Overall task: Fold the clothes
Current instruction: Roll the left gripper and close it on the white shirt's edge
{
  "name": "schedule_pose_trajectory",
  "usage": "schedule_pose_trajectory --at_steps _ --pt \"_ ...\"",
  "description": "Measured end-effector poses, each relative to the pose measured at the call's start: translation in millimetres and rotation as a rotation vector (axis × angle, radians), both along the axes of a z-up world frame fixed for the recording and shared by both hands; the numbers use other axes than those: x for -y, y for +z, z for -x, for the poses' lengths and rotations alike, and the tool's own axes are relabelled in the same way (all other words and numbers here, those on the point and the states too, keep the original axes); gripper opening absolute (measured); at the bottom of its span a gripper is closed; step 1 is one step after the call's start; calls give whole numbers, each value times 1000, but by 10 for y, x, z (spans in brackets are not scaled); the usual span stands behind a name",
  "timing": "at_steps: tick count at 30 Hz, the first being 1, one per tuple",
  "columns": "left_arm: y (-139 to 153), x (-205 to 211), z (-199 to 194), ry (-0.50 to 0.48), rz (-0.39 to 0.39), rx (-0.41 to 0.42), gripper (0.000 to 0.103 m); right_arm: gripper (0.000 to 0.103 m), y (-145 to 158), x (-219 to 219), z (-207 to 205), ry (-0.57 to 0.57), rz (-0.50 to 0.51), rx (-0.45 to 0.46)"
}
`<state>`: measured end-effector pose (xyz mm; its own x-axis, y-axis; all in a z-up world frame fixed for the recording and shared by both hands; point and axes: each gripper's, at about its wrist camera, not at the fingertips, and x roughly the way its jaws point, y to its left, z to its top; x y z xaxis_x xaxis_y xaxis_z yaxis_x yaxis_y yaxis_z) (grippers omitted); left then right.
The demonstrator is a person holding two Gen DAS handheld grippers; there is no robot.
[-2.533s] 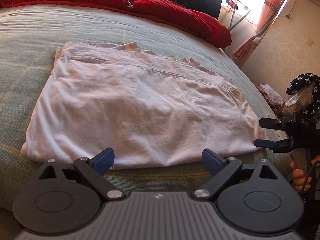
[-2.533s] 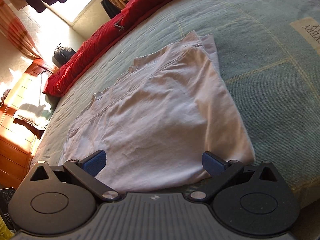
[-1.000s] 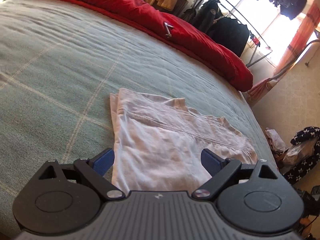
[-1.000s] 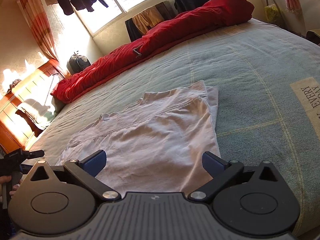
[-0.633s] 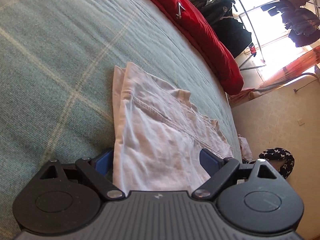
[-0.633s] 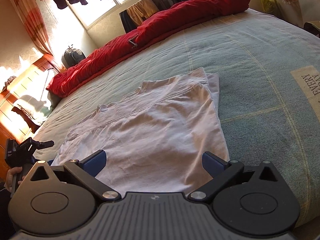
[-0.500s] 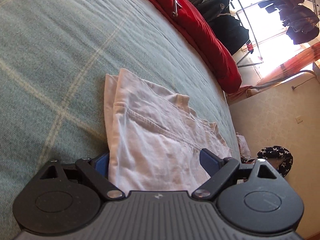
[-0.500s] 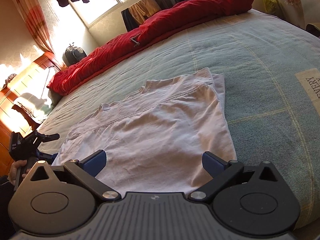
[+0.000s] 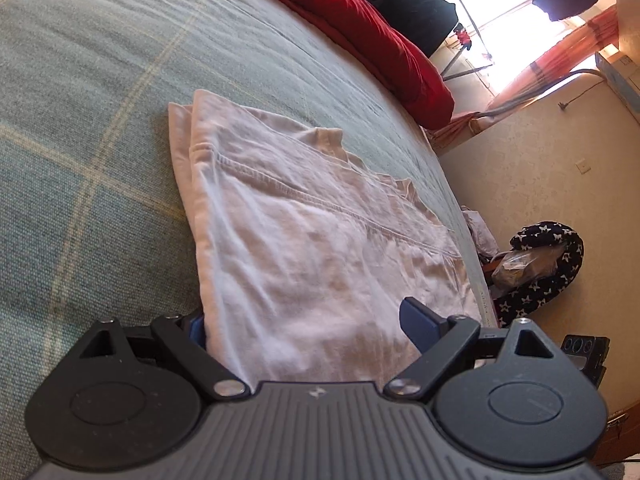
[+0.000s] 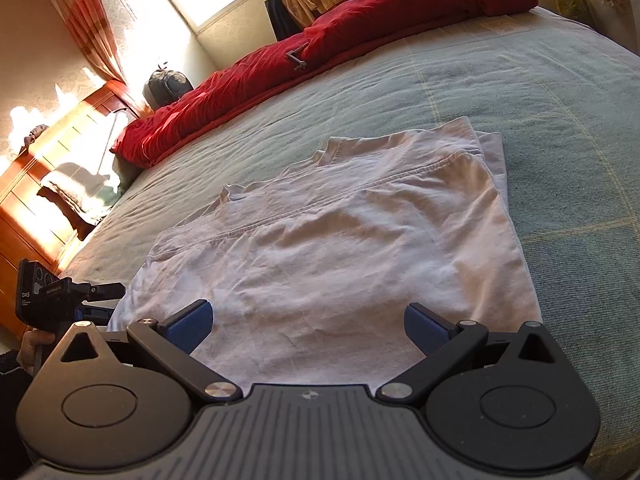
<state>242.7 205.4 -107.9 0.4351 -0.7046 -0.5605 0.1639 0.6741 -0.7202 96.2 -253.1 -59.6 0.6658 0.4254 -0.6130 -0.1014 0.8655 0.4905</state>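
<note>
— Since two and a half seconds back, what had moved in the left wrist view?

— Quite a lot: the left gripper (image 9: 316, 320) had swung from the long near edge of the white T-shirt (image 9: 304, 232) round to one short end and dropped low. Its fingers (image 9: 418, 314) stood spread wide, released, straddling that end; the other finger was half hidden behind the cloth edge. Nothing was pinched yet.

— And where did the shirt lie?

— Flat on the green checked bed (image 9: 80, 120), well short of the red duvet (image 9: 360, 20), with a hem seam running across its top layer.

— The right wrist view?

— The right gripper (image 10: 308, 320) hovered at the shirt's (image 10: 360, 248) near edge, fingers (image 10: 188, 320) apart and empty. Beyond the shirt's far end the left gripper (image 10: 80, 292) showed, held in a hand (image 10: 34, 342).

— How far along?

— I'd judge the shirt already folded at least once, layers stacked. At least one more fold seemed left, starting with a grasp at the ends.
</note>
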Motion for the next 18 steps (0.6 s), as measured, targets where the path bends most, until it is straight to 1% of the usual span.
schedule_pose_trajectory --at_steps 5,7,10,12,14,15,18 --pt "-77 -68 -300 13 80 -7 90 103 33 -64 -31 1 7 3" --pt "-97 -69 -349 26 98 -16 90 103 43 -75 -42 -1 10 3" --pt "-89 -75 -292 5 102 -7 90 103 46 -83 -69 0 14 2" --pt "-92 -111 -185 -10 123 -12 87 103 38 -85 -85 2 4 1" --pt "-102 -140 -63 -27 135 -17 82 103 32 -94 -92 14 -4 0" --pt "-113 -147 -18 -34 137 -12 81 103 33 -101 -93 21 -3 0" --pt "-157 -145 -76 -39 146 -26 79 103 40 -128 -107 37 -7 2"
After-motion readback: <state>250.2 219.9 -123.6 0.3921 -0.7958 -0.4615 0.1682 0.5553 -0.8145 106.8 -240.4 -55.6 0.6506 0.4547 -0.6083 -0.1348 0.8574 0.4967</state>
